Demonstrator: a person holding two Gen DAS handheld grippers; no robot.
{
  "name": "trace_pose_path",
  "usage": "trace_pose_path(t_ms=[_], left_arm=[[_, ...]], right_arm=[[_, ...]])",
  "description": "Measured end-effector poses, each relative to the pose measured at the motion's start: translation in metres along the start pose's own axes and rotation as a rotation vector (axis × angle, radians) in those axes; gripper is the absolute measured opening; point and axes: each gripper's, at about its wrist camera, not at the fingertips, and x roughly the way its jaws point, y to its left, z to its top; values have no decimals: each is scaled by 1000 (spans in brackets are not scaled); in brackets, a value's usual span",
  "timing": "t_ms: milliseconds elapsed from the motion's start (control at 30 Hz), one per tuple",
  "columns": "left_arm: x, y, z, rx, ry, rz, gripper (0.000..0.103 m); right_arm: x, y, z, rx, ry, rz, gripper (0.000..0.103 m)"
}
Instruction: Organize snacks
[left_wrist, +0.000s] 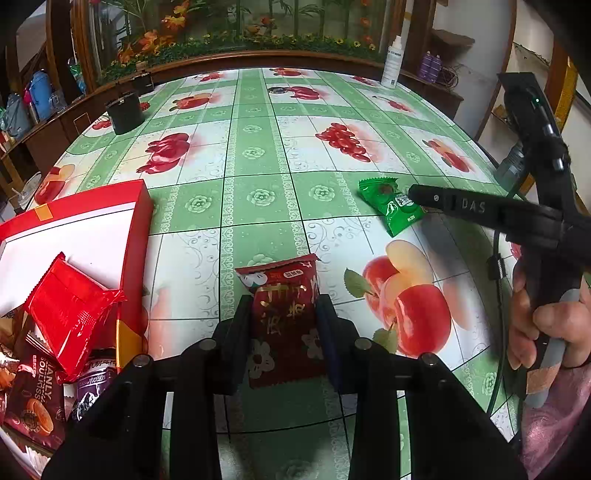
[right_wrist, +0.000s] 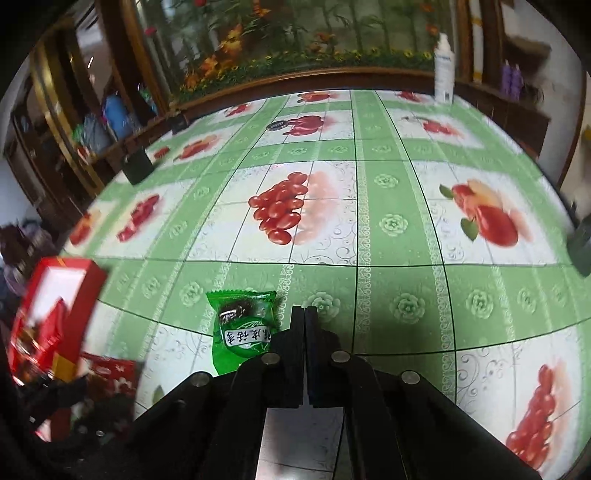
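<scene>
Left gripper (left_wrist: 284, 306) clamps a dark red packet (left_wrist: 284, 321) over fruit-print tablecloth (left_wrist: 251, 155); right gripper (right_wrist: 304, 314) closed, holding nothing.

Home dining or living room. Table under fruit-print vinyl tablecloth (left_wrist: 258, 155); wood-framed planter of artificial flowers (left_wrist: 236, 37) behind; side shelves with bottles (left_wrist: 37, 96); white spray bottle (right_wrist: 444, 70) on table edge.

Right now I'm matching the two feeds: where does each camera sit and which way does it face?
Left wrist: on the left claw, facing across the table; fingers flank a dark red packet; the right claw and hand show.
Right wrist: on the right claw, facing likewise, fingers together beside the green packet.
Shared: green packet, red box, white bottle.
</scene>
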Motion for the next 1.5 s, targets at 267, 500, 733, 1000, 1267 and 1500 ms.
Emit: trace_pose_path(t_ms=[267, 500, 733, 1000, 1267, 1500], left_arm=[[1, -2, -1, 7, -7, 19, 32], [0, 2, -2, 0, -12, 26, 36], [-3, 20, -2, -38, -8, 15, 49], [-31, 29, -20, 4, -67, 14, 75], [-23, 17, -5, 37, -54, 47, 77], [9, 16, 2, 25, 25, 48, 77]], right_arm=[[-5, -2, 0, 24, -13, 41, 1], [-3, -3, -3, 20, -2, 26, 1], [-3, -7, -3, 30, 3, 28, 3], [-5, -9, -4, 20, 8, 10, 3], [-4, -13, -3, 41, 26, 32, 3], [-8, -44, -2, 125, 67, 155, 4]])
